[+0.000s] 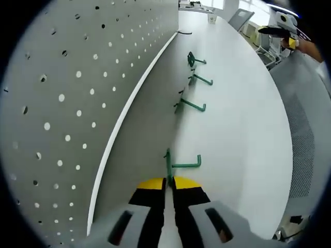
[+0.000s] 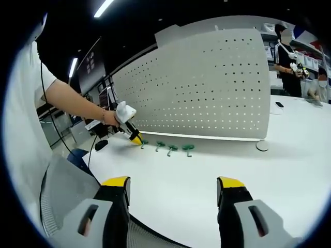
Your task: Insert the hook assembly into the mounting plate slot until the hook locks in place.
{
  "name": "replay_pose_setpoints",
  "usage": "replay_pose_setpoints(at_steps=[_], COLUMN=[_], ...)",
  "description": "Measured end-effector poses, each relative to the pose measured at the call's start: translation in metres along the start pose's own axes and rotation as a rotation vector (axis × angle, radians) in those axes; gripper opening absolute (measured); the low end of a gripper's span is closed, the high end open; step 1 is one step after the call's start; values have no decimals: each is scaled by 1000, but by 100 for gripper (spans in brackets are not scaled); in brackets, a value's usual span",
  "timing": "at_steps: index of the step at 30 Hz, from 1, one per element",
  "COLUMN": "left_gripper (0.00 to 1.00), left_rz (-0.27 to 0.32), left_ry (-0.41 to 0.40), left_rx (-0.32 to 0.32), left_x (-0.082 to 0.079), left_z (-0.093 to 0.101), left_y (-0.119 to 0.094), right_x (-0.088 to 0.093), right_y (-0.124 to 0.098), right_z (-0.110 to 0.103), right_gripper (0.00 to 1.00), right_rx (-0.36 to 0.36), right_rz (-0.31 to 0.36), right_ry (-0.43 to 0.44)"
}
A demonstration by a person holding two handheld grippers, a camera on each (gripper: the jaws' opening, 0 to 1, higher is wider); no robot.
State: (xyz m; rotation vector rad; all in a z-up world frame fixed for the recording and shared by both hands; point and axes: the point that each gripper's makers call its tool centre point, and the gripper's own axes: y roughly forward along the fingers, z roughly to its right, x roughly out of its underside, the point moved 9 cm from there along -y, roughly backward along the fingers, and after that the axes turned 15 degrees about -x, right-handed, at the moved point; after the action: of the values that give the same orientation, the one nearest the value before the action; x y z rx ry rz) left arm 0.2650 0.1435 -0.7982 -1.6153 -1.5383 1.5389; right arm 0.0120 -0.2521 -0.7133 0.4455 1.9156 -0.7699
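Four green hooks lie in a row on the white table [image 1: 238,134] along the foot of the grey pegboard panel [image 1: 72,103]. My left gripper [image 1: 169,181] is shut on the stem of the nearest green hook [image 1: 182,165], whose arm points right. The other three hooks [image 1: 190,105] lie farther along. In the right gripper view, a person's hand holds the left gripper [image 2: 135,137] at the leftmost hook [image 2: 144,141], in front of the pegboard [image 2: 207,88]. My right gripper [image 2: 173,183] hangs open over the table's near edge with nothing between its fingers.
A grey mesh chair [image 1: 305,139] stands off the table's edge, and its back [image 2: 67,191] shows beside my right gripper. The pegboard's round foot [image 2: 262,146] rests on the table at the right. Two people [image 2: 287,57] stand at the back right, near a small dark object [image 2: 279,104].
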Motion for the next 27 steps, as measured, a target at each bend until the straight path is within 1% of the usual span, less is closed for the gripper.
replay_pose_setpoints(at_steps=[3, 10, 15, 18, 20, 21, 23, 24, 26, 27], left_gripper=[4, 3, 3, 2, 2, 2, 2, 2, 1, 1], left_rz=[0, 5, 10, 11, 25, 27, 56, 67, 77, 91], left_ry=[29, 34, 53, 40, 52, 46, 21, 23, 7, 3], left_rx=[-15, -19, -23, -25, -35, -38, -44, -54, -63, -73], left_x=[-1, -1, -1, -1, 0, 0, 0, 0, 0, -1], left_z=[1, 1, 1, 1, 2, 3, 4, 4, 4, 4], left_y=[0, 0, -1, -1, -1, -1, -2, -2, -3, -4], right_x=[0, 0, -1, -1, -1, -2, -2, -2, -3, -3], right_y=[0, 1, 1, 1, 0, 0, -1, -2, -2, -2], right_z=[1, 1, 1, 1, 1, 1, 2, 2, 3, 3], right_gripper=[66, 66, 66, 66, 66, 66, 66, 66, 66, 66], right_rx=[0, -3, -2, -1, 2, 3, 6, 9, 10, 11], right_rz=[0, -1, 1, 3, 5, 7, 10, 11, 13, 13], right_ry=[-1, -1, -1, -2, -4, -5, -5, -6, -7, -8])
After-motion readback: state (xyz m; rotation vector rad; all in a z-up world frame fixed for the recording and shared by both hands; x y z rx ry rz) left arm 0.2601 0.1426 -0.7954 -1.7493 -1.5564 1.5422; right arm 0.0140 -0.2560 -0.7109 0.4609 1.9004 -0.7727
